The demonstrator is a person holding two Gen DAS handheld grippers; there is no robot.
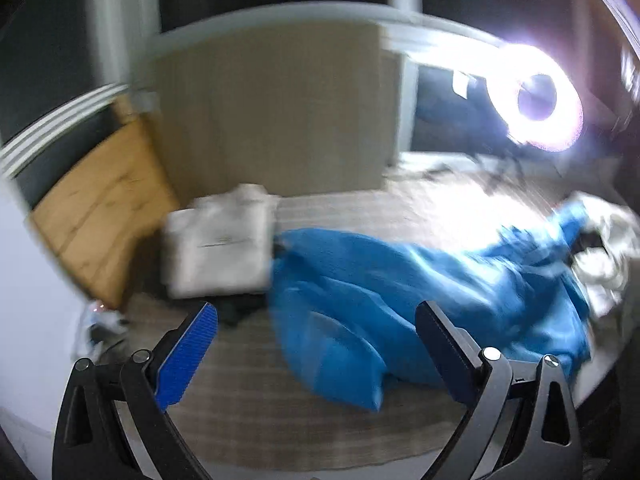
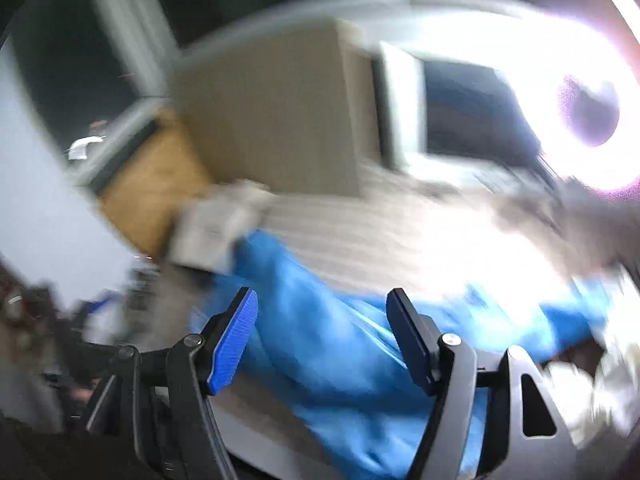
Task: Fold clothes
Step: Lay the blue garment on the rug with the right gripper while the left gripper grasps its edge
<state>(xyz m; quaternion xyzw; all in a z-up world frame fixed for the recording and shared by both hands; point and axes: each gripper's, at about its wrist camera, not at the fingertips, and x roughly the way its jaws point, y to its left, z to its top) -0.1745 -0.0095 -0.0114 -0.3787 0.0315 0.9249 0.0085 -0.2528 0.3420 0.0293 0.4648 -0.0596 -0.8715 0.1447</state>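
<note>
A crumpled blue garment point(image 1: 400, 300) lies spread across the striped bed cover point(image 1: 340, 208), seen through motion blur. A folded white garment point(image 1: 220, 252) rests to its left near the headboard. My left gripper point(image 1: 316, 316) hovers open above the blue garment's near left part, nothing between its fingers. In the right wrist view the blue garment point(image 2: 340, 360) fills the lower middle, and my right gripper point(image 2: 322, 300) is open just over it, holding nothing. The folded white garment point(image 2: 216, 228) shows at its upper left.
A beige headboard panel point(image 1: 272, 112) and a wooden board point(image 1: 104, 216) stand behind the bed. A bright ring light point(image 1: 536, 100) glares at the right. Loose white and dark clothes point(image 1: 600, 248) lie at the bed's right edge. Dark fabric point(image 1: 240, 308) sits under the white stack.
</note>
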